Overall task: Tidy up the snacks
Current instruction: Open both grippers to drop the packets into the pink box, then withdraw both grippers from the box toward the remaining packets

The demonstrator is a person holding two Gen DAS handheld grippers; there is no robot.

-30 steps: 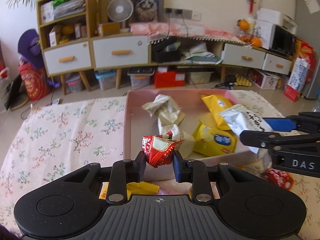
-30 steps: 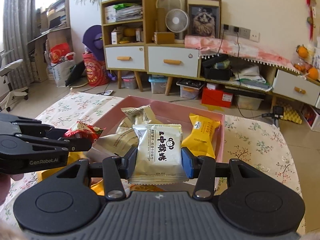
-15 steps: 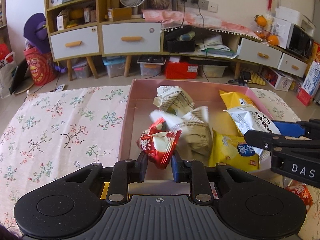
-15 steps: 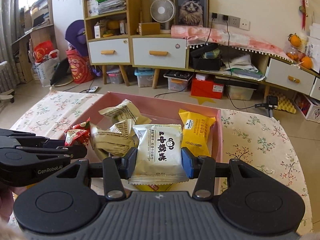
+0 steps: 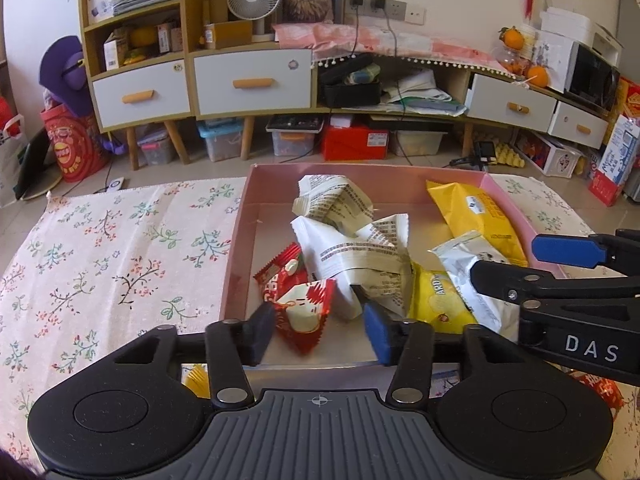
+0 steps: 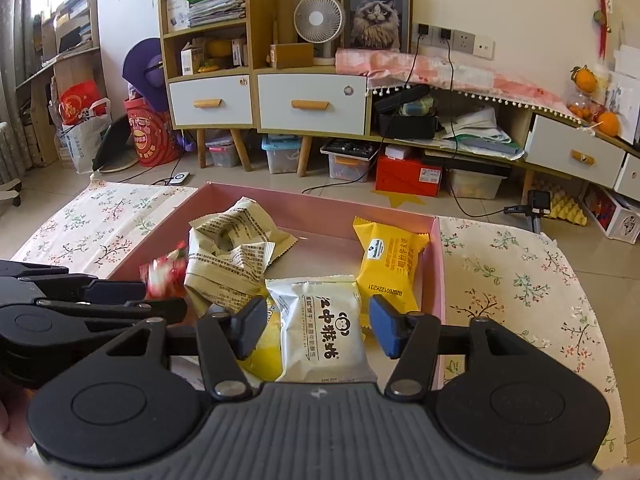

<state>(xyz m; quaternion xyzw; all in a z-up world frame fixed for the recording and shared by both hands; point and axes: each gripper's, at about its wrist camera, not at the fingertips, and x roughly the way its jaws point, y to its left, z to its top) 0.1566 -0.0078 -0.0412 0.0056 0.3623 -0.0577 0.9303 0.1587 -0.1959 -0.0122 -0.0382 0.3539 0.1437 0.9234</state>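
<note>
Now both grippers' jaws are opening, dropping the red foil snack packet (image 5: 298,304) and white printed pouch (image 6: 322,328) into the pink cardboard box (image 5: 240,216).

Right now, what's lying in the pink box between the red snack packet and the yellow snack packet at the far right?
In the left wrist view, crumpled white printed wrappers fill the stretch between the red snack packet and the yellow snack packet.
</note>
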